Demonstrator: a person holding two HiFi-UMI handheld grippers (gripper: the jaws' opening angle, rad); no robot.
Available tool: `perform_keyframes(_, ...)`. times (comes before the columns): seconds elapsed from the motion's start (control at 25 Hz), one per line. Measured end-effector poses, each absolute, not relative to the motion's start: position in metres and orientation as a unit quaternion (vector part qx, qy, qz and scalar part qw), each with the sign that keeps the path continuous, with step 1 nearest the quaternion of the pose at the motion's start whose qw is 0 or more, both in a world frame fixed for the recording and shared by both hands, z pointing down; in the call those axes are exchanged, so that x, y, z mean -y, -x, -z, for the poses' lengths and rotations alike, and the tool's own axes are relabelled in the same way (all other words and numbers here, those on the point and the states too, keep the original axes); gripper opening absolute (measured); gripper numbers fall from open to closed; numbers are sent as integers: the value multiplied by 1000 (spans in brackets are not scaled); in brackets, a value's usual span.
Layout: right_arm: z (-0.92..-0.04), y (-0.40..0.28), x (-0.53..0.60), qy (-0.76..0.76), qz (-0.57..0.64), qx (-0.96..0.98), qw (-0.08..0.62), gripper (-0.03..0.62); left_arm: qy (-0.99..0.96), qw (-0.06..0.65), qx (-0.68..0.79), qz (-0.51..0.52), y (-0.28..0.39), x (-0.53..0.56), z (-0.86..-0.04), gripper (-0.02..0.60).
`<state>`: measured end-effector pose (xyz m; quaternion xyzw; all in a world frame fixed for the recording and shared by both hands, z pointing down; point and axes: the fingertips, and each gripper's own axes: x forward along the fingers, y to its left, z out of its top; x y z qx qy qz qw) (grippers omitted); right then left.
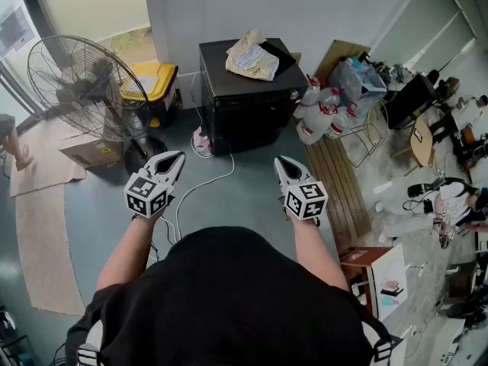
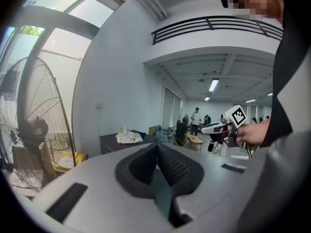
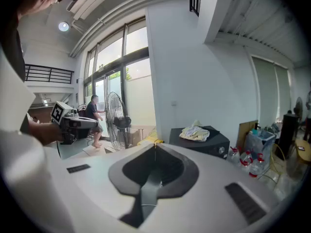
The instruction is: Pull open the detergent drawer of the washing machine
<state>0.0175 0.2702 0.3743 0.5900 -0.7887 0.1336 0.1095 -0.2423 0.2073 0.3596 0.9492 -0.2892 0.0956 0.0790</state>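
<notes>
Left tool (image 1: 178,158) and right tool (image 1: 279,162), jaws closed on nothing, are hovering well apart from the black washing machine (image 1: 244,101); a crumpled cloth (image 1: 252,56) is lying atop it.

A: How is the washing machine (image 1: 248,97) coloured?
B: It is finished in black; the cloth (image 1: 252,58) is seen as cream.
A: And the grippers?
B: The left gripper (image 1: 177,158) and right gripper (image 1: 280,162) are cased in white, marked with black-and-white squares.

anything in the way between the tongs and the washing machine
Nothing visible stands in the way. Only floor with a white cable lying on it separates the left tongs and right tongs from the washing machine.
</notes>
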Motion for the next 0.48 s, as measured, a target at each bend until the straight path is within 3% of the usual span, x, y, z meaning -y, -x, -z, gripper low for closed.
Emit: perform_keyframes(0.48,-380,24,-271,-614,-136,770,109,8,-959,85,251,-103,276,-196,-369,11)
